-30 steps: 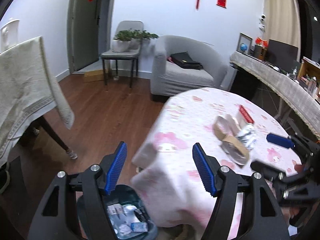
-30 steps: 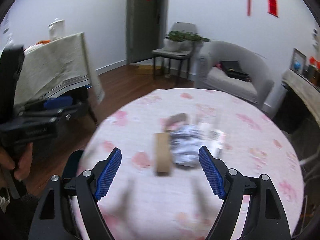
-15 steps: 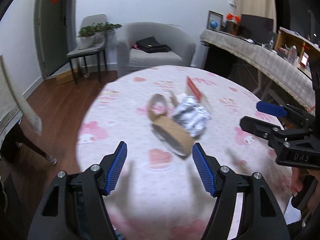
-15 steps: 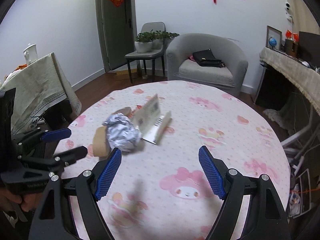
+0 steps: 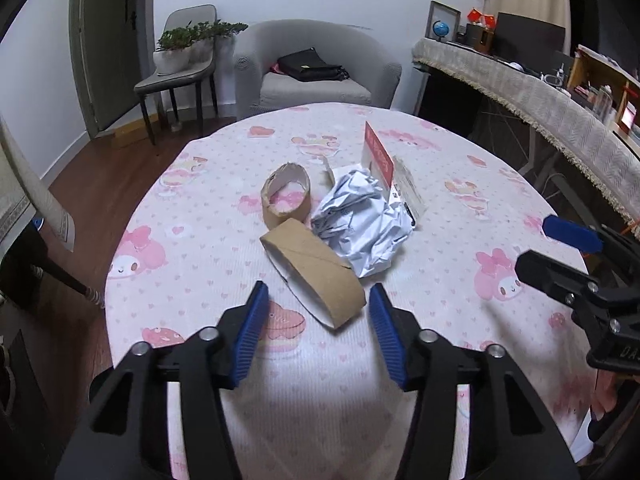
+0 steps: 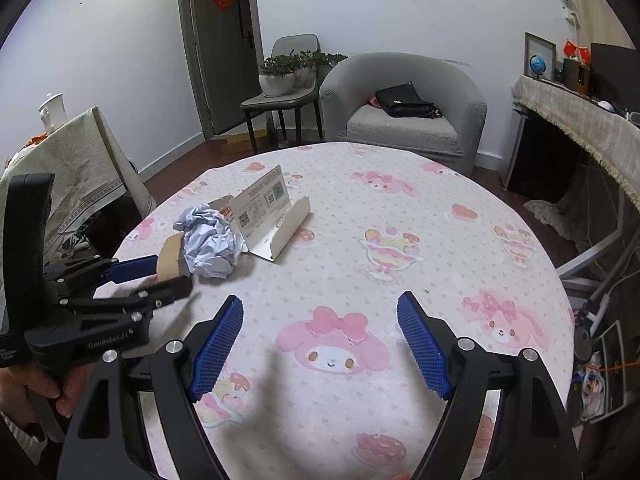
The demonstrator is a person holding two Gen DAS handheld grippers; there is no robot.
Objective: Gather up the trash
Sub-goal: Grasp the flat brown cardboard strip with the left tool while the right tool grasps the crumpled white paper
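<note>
At the centre of the left wrist frame, the left tongs (image 5: 316, 312) stood apart around a flattened cardboard tape core (image 5: 316, 270) on the bench (image 5: 192, 280); squeezing could collapse it, nudging the crumpled paper (image 5: 364, 220). The right tongs (image 6: 320, 340) gaped empty.

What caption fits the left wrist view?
Open left gripper approaching flattened cardboard ring beside crumpled paper on pink tablecloth.

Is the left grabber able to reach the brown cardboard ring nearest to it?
Probably yes. The left gripper is open, with its jaws on either side of the nearest cardboard ring, and nothing lies between them on the table.
</note>
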